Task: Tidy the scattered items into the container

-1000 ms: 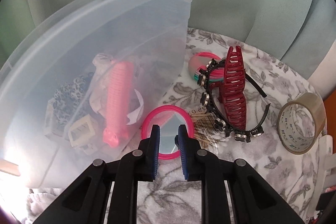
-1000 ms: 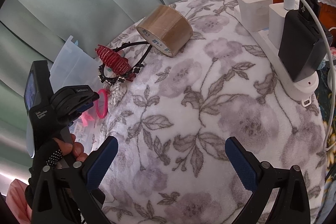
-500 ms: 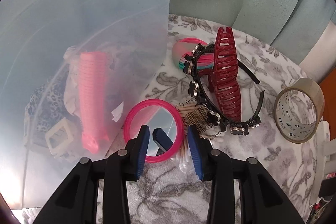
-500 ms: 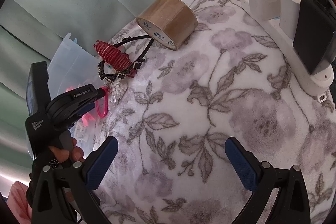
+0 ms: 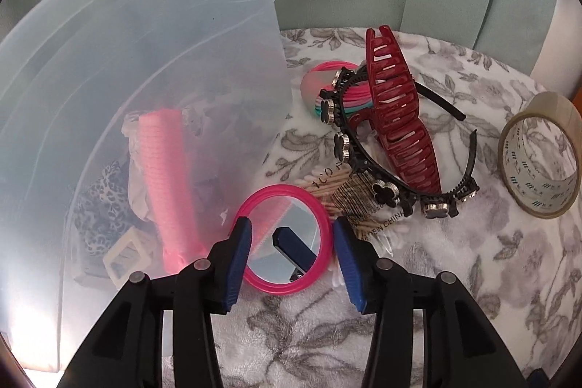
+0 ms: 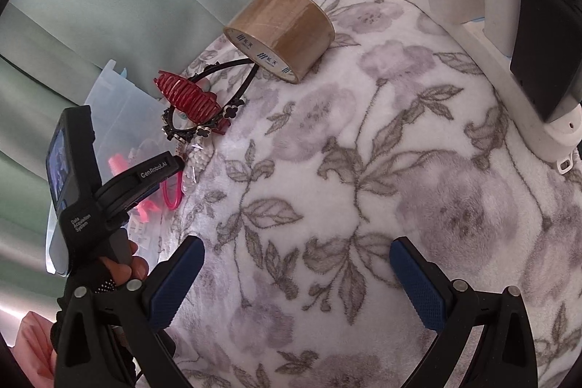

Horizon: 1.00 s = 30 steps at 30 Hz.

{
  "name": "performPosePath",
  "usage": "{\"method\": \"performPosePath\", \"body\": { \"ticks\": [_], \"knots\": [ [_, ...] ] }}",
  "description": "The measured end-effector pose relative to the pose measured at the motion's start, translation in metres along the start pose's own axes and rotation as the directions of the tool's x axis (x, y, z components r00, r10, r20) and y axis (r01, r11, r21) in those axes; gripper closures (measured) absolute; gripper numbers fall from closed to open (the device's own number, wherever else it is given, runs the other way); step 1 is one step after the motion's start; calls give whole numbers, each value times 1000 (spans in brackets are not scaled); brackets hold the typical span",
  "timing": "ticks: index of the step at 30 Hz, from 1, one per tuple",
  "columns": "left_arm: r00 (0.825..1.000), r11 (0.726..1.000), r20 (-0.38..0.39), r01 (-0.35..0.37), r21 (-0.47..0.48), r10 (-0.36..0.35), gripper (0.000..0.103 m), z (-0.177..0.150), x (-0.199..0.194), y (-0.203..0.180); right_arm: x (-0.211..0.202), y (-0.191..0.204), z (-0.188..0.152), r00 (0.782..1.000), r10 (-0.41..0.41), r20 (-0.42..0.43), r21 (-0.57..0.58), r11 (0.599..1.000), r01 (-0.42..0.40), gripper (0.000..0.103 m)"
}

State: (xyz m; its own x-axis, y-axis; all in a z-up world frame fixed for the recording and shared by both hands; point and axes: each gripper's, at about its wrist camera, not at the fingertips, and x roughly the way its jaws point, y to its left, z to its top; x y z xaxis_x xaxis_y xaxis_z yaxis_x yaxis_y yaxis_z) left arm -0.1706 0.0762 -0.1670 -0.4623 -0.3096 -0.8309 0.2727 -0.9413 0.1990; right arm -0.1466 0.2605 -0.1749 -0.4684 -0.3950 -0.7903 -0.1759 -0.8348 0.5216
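A round pink-rimmed mirror [image 5: 287, 242] lies on the floral cloth beside the translucent plastic container [image 5: 109, 68]. My left gripper [image 5: 293, 235] is open, its blue pads on either side of the mirror, apart from its rim. Right of it lie a pack of cotton swabs [image 5: 338, 184], a dark red hair claw [image 5: 396, 119], a black flowered headband [image 5: 349, 148] and pink hair ties [image 5: 327, 79]. The container holds a pink roller [image 5: 171, 177] and other hair things. My right gripper [image 6: 296, 279] is open and empty over bare cloth; the left gripper's body [image 6: 109, 191] shows at its left.
A roll of brown tape [image 5: 542, 151] stands on the right, also in the right wrist view [image 6: 283, 28]. A white power strip [image 6: 509, 60] with chargers runs along the right edge. Green curtains hang behind the cloth-covered surface.
My left gripper has opened from nearly shut to wide and now straddles the pink mirror. The right gripper has drifted slightly forward, still open.
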Motion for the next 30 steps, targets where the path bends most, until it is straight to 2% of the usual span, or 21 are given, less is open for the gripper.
{"method": "performPosePath", "body": {
  "ticks": [4,9,15,17,19,24,27,30],
  "knots": [
    [1000,999,14,-25,23,25,55,-1,-8,0,1,0,0,1000,0,3,2,1000,0,0],
    [991,990,84,-109,93,101,56,-1,-24,3,2,0,0,1000,4,5,5,1000,-4,0],
    [985,974,113,-145,174,127,57,-7,-24,0,3,4,-1,1000,16,10,4,1000,-16,0],
    [980,964,130,-173,202,149,56,-23,-35,-20,3,5,-1,1000,20,9,0,1000,-20,0],
    [975,951,141,-200,235,170,56,-25,-28,-8,2,6,-2,1000,21,10,-3,1000,-21,0],
    [961,903,165,-265,337,221,58,-30,-21,-19,2,4,-2,1000,26,11,4,1000,-26,0],
    [960,908,160,-271,318,230,58,-29,-28,-14,3,3,-1,1000,28,9,7,1000,-28,0],
    [936,882,223,-335,331,272,59,-29,-37,-8,5,3,0,1000,23,1,6,1000,-23,0]
  ]
}}
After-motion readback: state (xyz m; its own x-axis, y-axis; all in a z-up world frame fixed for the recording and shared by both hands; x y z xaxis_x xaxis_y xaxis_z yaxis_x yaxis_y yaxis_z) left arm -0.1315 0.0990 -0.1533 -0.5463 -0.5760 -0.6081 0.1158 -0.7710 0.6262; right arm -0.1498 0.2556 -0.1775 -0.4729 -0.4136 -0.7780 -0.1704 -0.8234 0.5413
